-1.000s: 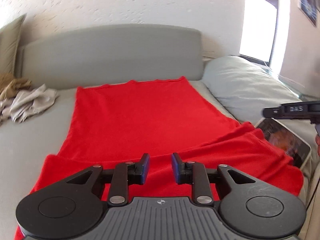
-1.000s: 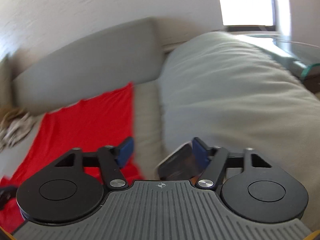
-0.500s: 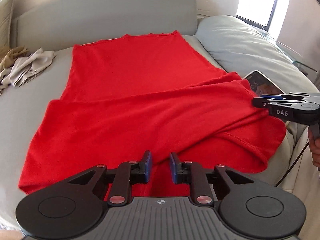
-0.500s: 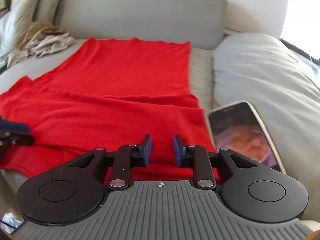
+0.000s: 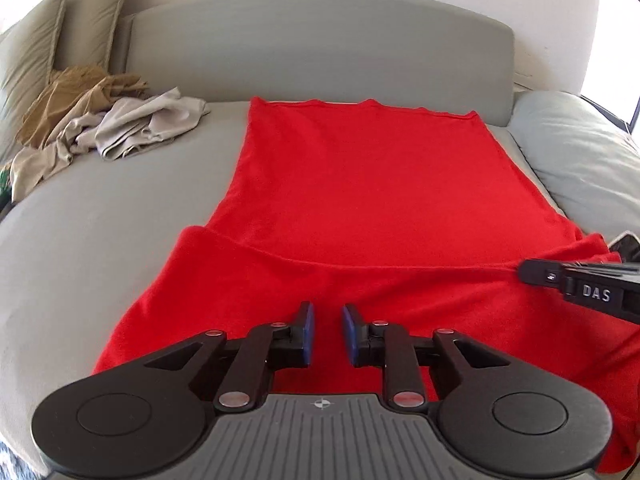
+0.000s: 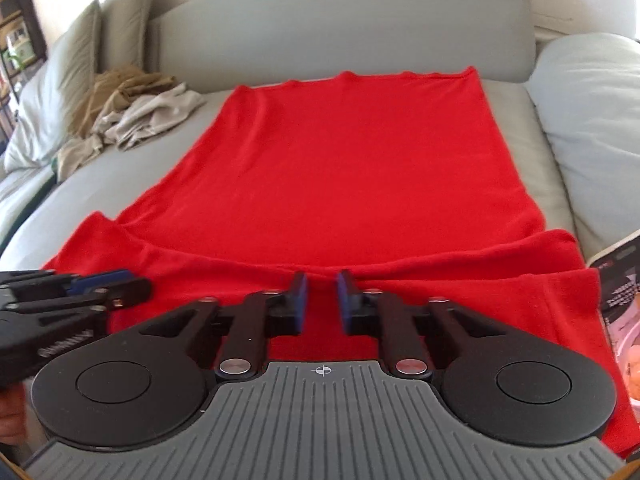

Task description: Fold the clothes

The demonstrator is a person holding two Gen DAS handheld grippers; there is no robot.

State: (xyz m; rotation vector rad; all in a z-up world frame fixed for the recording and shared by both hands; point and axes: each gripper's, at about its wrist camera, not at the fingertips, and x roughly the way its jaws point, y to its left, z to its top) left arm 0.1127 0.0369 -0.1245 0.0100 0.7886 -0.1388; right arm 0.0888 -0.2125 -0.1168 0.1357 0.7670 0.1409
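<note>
Left wrist: my left gripper (image 5: 326, 330) hangs over the red garment (image 5: 360, 200) spread on the sofa (image 5: 100, 220), jaws slightly apart, empty. Right wrist: my right gripper (image 6: 321, 300) likewise, parted over the near fold.

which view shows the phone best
The right wrist view: the phone shows its lit screen and pale edge at the right border, beside the red cloth. The left wrist view catches only a dark corner.
</note>
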